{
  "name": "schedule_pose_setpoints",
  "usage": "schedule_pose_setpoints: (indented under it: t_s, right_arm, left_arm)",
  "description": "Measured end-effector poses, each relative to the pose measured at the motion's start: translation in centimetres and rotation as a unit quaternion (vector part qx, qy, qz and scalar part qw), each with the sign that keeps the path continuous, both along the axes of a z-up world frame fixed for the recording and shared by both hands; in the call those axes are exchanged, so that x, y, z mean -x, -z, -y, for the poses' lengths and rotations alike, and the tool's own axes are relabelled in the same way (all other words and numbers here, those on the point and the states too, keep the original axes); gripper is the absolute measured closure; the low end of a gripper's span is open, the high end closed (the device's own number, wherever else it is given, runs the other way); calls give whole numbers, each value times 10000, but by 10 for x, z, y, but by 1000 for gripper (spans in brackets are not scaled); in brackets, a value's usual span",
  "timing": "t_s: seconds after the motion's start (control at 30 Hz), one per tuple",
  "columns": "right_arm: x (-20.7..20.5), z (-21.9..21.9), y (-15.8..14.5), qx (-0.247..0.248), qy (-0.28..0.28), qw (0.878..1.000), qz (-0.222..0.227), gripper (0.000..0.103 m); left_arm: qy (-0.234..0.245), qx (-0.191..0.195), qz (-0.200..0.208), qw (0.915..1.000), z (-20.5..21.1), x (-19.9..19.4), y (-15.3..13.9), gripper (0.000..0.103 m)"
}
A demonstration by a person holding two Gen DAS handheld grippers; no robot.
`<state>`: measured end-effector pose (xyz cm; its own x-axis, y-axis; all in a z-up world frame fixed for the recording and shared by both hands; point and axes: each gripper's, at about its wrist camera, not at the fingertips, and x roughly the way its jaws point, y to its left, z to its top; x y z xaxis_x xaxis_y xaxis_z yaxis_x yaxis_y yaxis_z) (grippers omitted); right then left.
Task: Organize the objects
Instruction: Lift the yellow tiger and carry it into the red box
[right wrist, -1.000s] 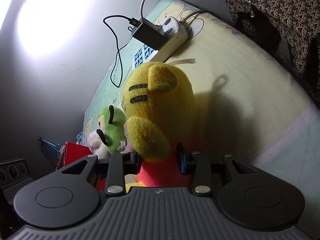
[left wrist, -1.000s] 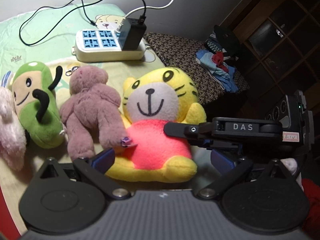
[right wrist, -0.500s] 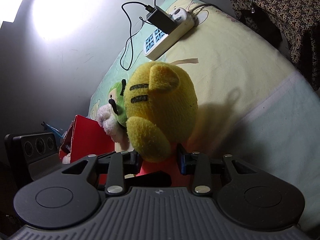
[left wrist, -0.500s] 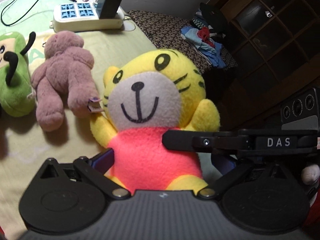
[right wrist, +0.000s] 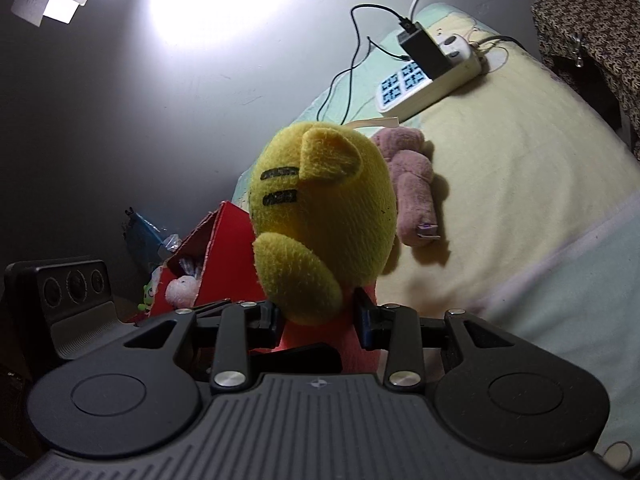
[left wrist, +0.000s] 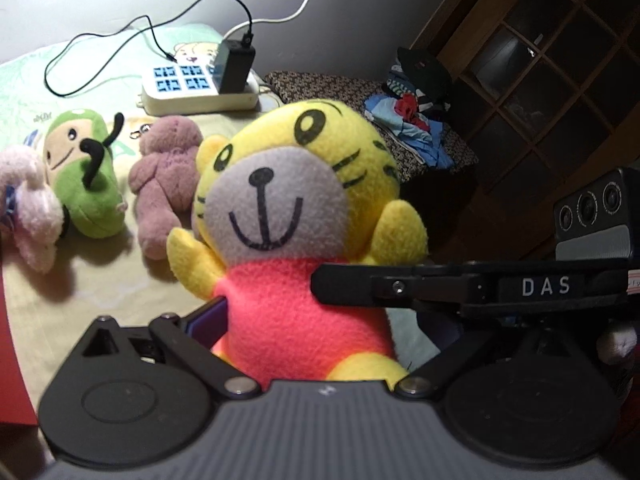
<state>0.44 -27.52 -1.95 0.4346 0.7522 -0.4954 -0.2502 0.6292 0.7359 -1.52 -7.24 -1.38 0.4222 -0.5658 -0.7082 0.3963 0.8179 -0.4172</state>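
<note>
A yellow tiger plush [left wrist: 280,216] in a pink shirt is held above the bed. My right gripper [right wrist: 320,320] is shut on its body, seen from the side [right wrist: 320,216]; its black finger [left wrist: 400,288] crosses the plush's front in the left wrist view. My left gripper [left wrist: 316,320] has its jaws spread on either side of the plush's body. A mauve bear [left wrist: 168,176], a green plush [left wrist: 88,176] and a pale pink plush [left wrist: 28,208] lie on the bed behind. A red box [right wrist: 216,260] holds more plush toys.
A white power strip [left wrist: 200,88] with a black charger and cables lies at the bed's [right wrist: 520,160] far end by the wall. A patterned stool [left wrist: 360,96] with clothes and a dark wooden cabinet [left wrist: 560,60] stand right of the bed.
The tiger plush has risen off the bed in the right gripper and moved toward the red box. The mauve bear is now uncovered in the right wrist view.
</note>
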Motion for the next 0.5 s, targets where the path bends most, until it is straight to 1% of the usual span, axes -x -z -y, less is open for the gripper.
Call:
schedule_pose_setpoints:
  t_s: [0.1, 0.27, 0.37, 0.5]
  right_arm:
    - [1, -13, -10, -184, -201, 9994, 202, 66]
    - [5, -41, -28, -383, -451, 9970, 504, 66]
    - [10, -63, -39, -420, -525, 9952, 713, 66]
    - [14, -94, -48, -557, -539, 9937, 814, 66]
  left_arm:
    - [-202, -31, 214, 9996, -14, 13, -16, 6]
    - [-577, -121, 678, 9960, -40, 36, -43, 6]
    - [-719, -124, 868, 9935, -61, 47, -56, 6]
    - [-863, -156, 1099, 9901, -91, 57, -70, 6]
